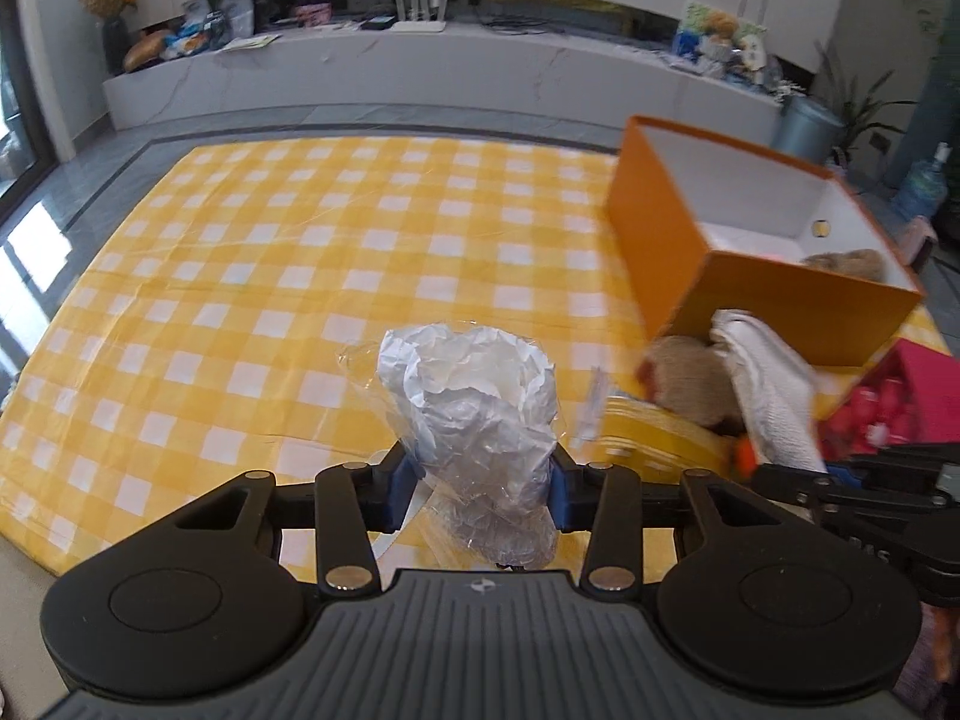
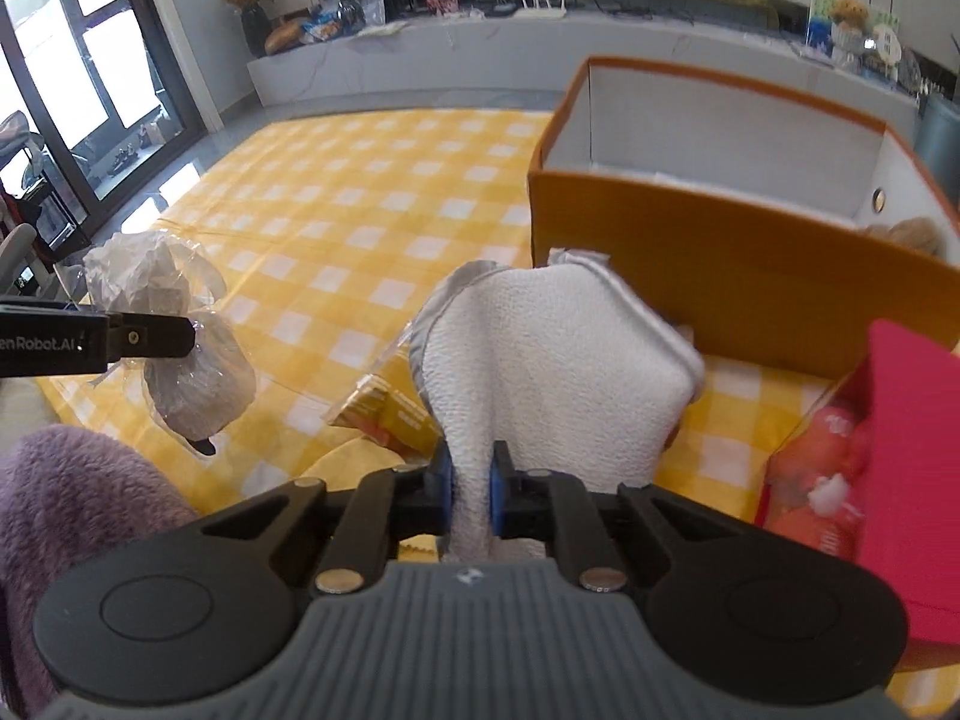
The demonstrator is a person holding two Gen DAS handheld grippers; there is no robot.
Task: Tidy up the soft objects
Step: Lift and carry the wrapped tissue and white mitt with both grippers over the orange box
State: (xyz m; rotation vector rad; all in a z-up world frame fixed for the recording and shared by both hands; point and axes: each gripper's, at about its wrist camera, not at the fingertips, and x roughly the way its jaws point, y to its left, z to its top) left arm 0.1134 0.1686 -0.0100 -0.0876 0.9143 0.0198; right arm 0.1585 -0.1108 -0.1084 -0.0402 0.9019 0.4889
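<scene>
Left gripper (image 1: 483, 483) pinches a plastic-wrapped bundle (image 1: 474, 402); right gripper (image 2: 470, 483) pinches a white cloth (image 2: 558, 354). Next, probably carrying both right into the orange box (image 2: 720, 252).

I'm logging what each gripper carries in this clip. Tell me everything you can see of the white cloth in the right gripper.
The white cloth looks like soft, nubbly terry with a grey stitched border, folded or bunched. The right gripper is shut on its narrow lower end, blue pads pressing both sides, and the wider part fans upward, in front of the orange box. It seems lifted clear of the yellow checked tablecloth. In the left wrist view it appears blurred beside the box.
</scene>
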